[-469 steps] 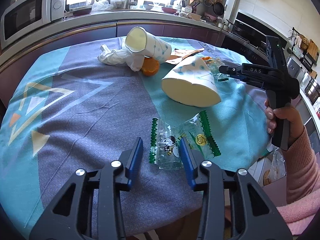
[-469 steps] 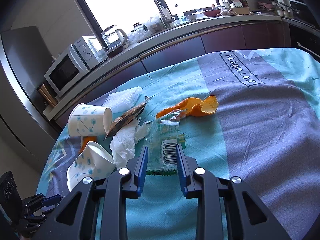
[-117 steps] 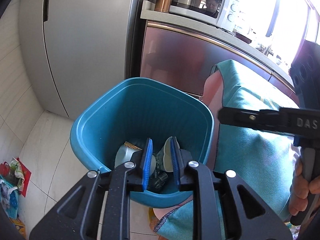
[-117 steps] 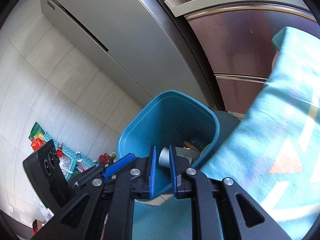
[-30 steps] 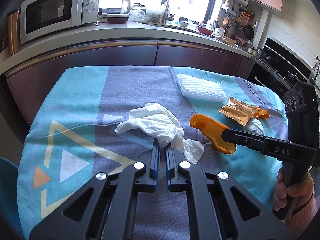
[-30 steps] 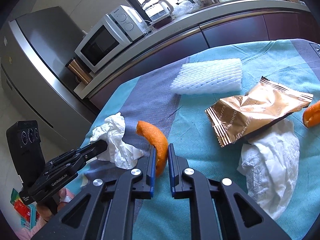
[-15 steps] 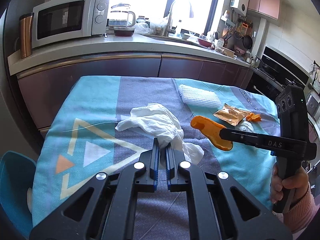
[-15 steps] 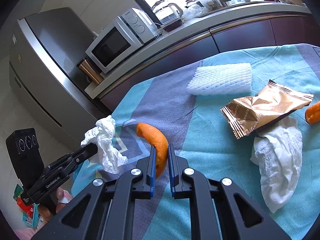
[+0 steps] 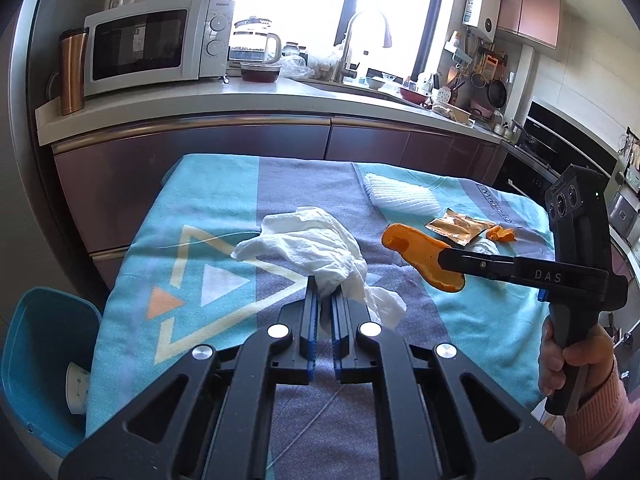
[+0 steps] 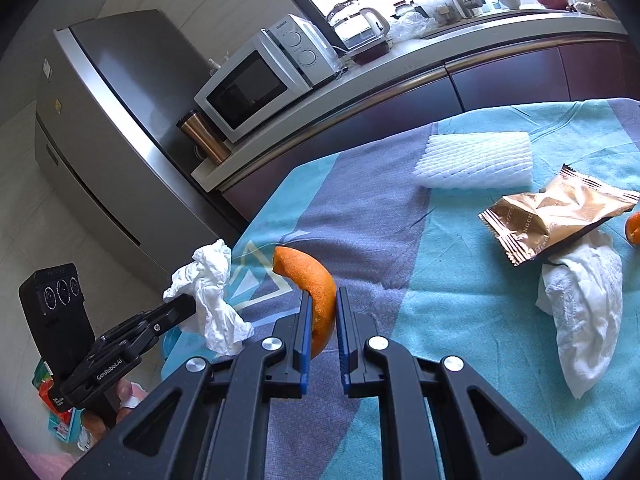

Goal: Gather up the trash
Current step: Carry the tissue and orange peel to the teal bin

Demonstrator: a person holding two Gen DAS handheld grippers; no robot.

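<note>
Up close, the left gripper (image 9: pixel 324 300) has its blue jaws pressed almost together on a crumpled white tissue (image 9: pixel 316 246), which fans out above and to the right of the tips, lifted off the tablecloth (image 9: pixel 192 208). The right gripper (image 10: pixel 321 308) has its jaws drawn narrow around a curved piece of orange peel (image 10: pixel 314 286), the peel standing up between the pads with its upper end arching leftward. In the left wrist view that same gripper reaches in from the right, its black body lettered "DAS", held by a hand (image 9: pixel 568 356) in a pink sleeve (image 9: pixel 600 420). In the right wrist view the other tool's black body carries the words "GenRobot.AI".

Beyond the claws, more trash lies on the teal and grey cloth: a white foam fruit net (image 10: pixel 476 158) toward the far edge, a gold snack wrapper (image 10: pixel 556 214) with small print too fine to read fully, a second white tissue (image 10: pixel 580 304) partly under the wrapper, and a small bit of orange peel (image 10: pixel 633 228) at the right edge. The cloth bears the printed word "Magic" followed by letters I cannot make out. A blue bin (image 9: pixel 36 360) sits low at the left, beside the table, with a pale cup visible inside.

On the counter behind stand a white microwave (image 9: pixel 156 50) marked "Galanz", a copper tumbler (image 9: pixel 73 70) and a glass kettle (image 9: pixel 256 42).
</note>
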